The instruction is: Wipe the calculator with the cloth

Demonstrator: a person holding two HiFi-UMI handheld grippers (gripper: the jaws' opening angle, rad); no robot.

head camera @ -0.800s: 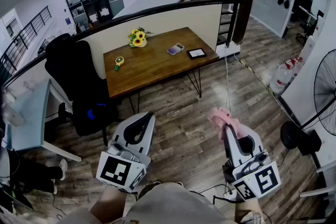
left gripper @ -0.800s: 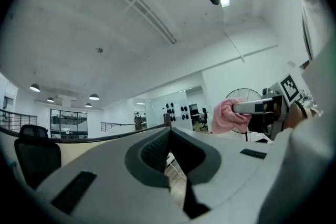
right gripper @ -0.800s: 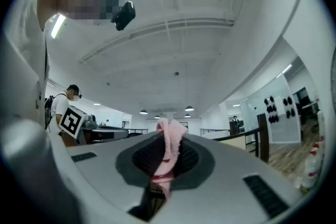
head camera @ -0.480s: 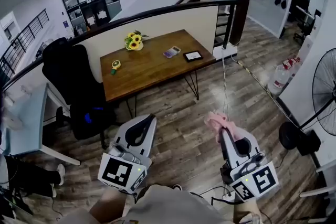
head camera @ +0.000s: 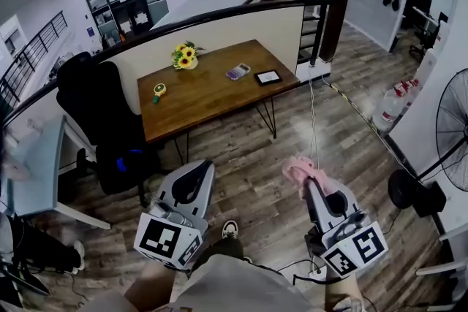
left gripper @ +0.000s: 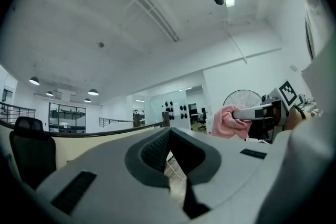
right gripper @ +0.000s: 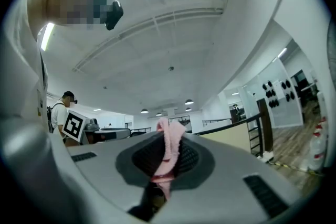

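Observation:
The calculator (head camera: 239,71) is a small lilac-grey device lying on the far wooden table (head camera: 205,95), well ahead of both grippers. The pink cloth (head camera: 300,170) is bunched between the jaws of my right gripper (head camera: 307,183), which is shut on it; in the right gripper view the cloth (right gripper: 169,144) hangs up out of the shut jaws. My left gripper (head camera: 199,170) is held low on the left, jaws shut with nothing between them. In the left gripper view the left gripper (left gripper: 168,132) points upward and the cloth (left gripper: 227,120) shows at right. Both grippers hang over the wooden floor, far short of the table.
On the table are a sunflower pot (head camera: 186,55), a yellow object (head camera: 158,90) and a black tablet (head camera: 268,76). A black office chair (head camera: 99,109) stands left of the table, a pale desk (head camera: 36,164) further left. A fan (head camera: 452,129) and bottles (head camera: 391,107) are at right.
The view has shifted slightly toward the table and a shoe now shows on the floor between the grippers. Both grippers keep their pose; the cloth stays clamped.

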